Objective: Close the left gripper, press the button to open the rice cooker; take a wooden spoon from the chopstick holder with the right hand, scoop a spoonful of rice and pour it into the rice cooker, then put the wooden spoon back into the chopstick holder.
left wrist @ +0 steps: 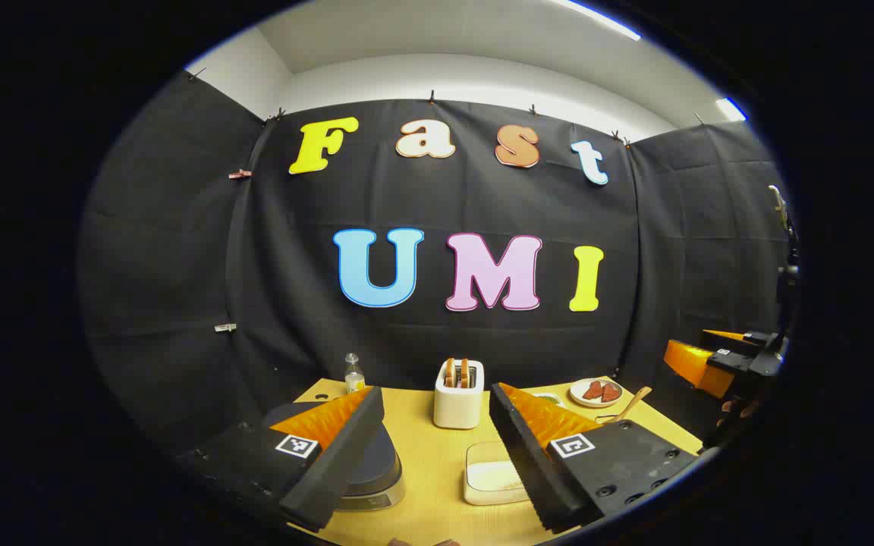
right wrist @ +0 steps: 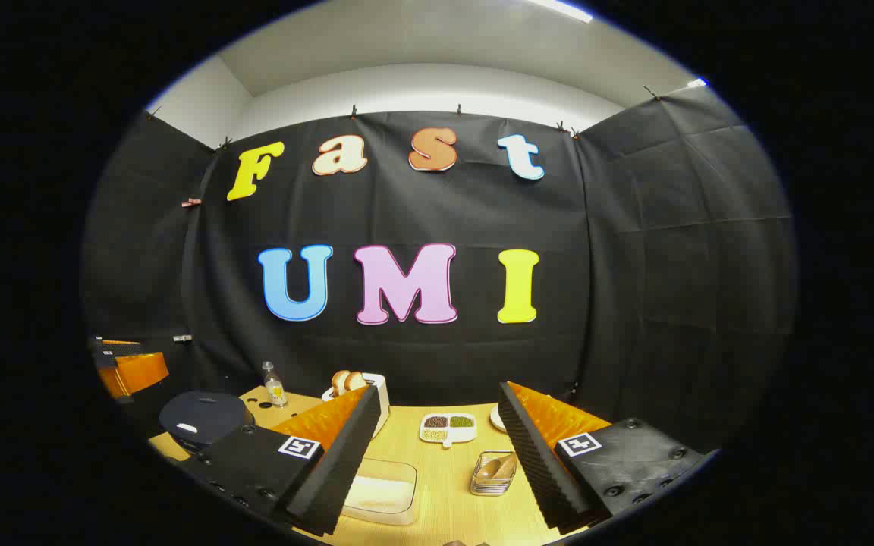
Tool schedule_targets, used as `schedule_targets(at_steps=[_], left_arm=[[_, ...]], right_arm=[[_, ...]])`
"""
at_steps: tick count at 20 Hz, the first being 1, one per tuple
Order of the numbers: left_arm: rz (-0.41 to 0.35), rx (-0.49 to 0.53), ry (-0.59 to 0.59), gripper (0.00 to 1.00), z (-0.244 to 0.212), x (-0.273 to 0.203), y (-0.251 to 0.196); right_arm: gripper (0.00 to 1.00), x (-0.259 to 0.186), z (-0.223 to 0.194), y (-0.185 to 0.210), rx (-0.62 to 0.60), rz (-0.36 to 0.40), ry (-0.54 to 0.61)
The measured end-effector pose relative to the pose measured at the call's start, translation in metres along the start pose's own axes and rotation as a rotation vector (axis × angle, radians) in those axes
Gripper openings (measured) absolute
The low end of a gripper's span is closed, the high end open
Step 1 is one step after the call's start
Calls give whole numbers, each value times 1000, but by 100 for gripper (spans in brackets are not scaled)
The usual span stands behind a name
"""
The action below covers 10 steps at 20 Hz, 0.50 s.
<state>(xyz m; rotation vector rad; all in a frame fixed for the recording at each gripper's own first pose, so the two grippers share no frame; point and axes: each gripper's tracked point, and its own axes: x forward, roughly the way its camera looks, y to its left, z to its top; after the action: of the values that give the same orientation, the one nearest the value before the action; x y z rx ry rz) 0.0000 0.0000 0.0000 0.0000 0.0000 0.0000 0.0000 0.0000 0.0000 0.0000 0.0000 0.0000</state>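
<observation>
Both grippers hover above the tabletop (right wrist: 444, 470), jaws spread, holding nothing. Left gripper (left wrist: 437, 455) over the near edge; rice cooker (left wrist: 372, 470), lid down, toward left edge. Right gripper (right wrist: 437, 462): chopstick holder (right wrist: 492, 474) with wooden spoon (right wrist: 499, 468) mid-tabletop; rice container (right wrist: 381, 491) near front edge.

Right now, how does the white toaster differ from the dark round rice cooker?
The white toaster is a boxy upright block with bread slices standing in its slots; the dark round rice cooker is a low dome, lid shut. The toaster stands farther back on the wooden table; the cooker sits at its left edge. Both rest on that table, untouched.
</observation>
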Motion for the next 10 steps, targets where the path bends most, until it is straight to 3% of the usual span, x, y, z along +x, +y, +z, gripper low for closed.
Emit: schedule_targets(at_steps=[1,10], left_arm=[[2,-10,2,95,-2,-1,-2],[77,-66,39,95,-12,-11,18]], right_arm=[[96,2,-3,1,2,0,18],[98,16,-7,11,-15,40,57]])
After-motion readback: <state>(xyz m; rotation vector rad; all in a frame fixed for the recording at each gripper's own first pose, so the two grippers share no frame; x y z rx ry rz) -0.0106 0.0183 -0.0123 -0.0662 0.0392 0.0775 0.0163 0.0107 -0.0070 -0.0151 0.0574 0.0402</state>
